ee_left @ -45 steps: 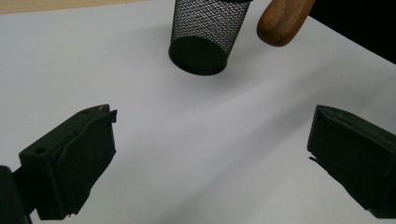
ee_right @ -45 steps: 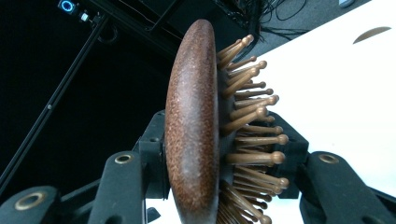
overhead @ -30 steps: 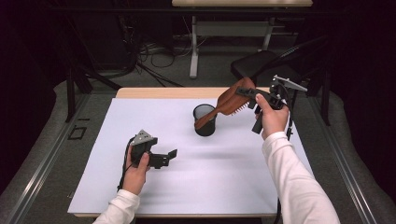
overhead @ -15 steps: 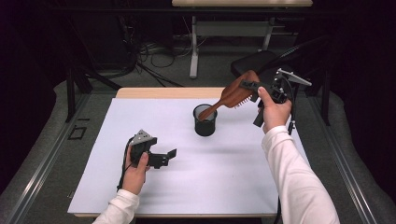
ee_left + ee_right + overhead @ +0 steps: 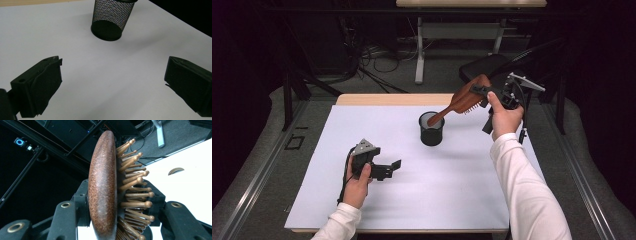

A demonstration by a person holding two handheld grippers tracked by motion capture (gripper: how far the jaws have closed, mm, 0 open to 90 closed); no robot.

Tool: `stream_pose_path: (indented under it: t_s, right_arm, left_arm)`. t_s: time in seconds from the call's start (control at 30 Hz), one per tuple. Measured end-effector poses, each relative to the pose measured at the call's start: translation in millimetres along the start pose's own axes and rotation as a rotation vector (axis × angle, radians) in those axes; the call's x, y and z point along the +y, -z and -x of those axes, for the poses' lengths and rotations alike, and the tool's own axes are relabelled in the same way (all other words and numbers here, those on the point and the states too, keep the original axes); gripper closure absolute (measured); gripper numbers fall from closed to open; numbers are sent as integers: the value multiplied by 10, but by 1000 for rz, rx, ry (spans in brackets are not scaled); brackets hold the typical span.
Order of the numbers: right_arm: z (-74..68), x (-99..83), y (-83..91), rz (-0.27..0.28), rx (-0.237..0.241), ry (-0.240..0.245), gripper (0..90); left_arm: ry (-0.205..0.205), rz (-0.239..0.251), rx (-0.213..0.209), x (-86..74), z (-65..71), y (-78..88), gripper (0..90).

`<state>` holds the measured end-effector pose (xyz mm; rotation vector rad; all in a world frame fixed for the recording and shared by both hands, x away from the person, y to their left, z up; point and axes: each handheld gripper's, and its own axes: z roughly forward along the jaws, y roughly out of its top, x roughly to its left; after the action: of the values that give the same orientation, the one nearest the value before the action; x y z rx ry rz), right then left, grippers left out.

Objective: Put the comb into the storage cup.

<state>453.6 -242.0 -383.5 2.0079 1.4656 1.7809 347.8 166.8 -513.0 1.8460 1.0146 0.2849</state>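
Presently catalogued: one reddish-brown wooden paddle hairbrush with round-tipped wooden pins, held aloft above the white-covered bench by the right tool, whose jaws are closed across the brush head, one on the smooth back, the other on the pin side. The handle slopes down to the rim of the black wire-mesh cylindrical cup, its tip at or just inside the opening.

Handling, as judged: a rigid, fairly light item; the polished oval back is likely to be slippery, while the pins offer an uneven seat. A hold across the broad head is considered workable, though the long handle may swing about that grip.

Container: the mesh cup stands upright near the bench's middle; apart from the handle tip, no contents can be made out through the mesh.

Left tool: held low over the bench, jaws spread wide, nothing between them.
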Motion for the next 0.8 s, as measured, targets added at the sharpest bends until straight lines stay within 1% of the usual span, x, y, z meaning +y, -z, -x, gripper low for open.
stream_pose_path:
  t_s: [0.2,0.37,0.63,0.7,0.8]
  right_arm:
    - [2,-18,-62,8,-23,3,498]
    - [-8,-36,-100,16,-38,17,498]
    - [-15,-67,-169,22,-58,24,498]
    - [-13,-74,-184,22,-65,36,497]
    - [-18,-87,-206,21,-73,40,497]
  left_arm:
    - [1,1,-1,0,-2,2,11]
    - [1,0,-1,0,-4,1,11]
    - [3,1,-1,0,-5,0,11]
    - [1,0,-1,-1,-6,0,11]
    - [1,-1,-1,-1,-5,1,11]
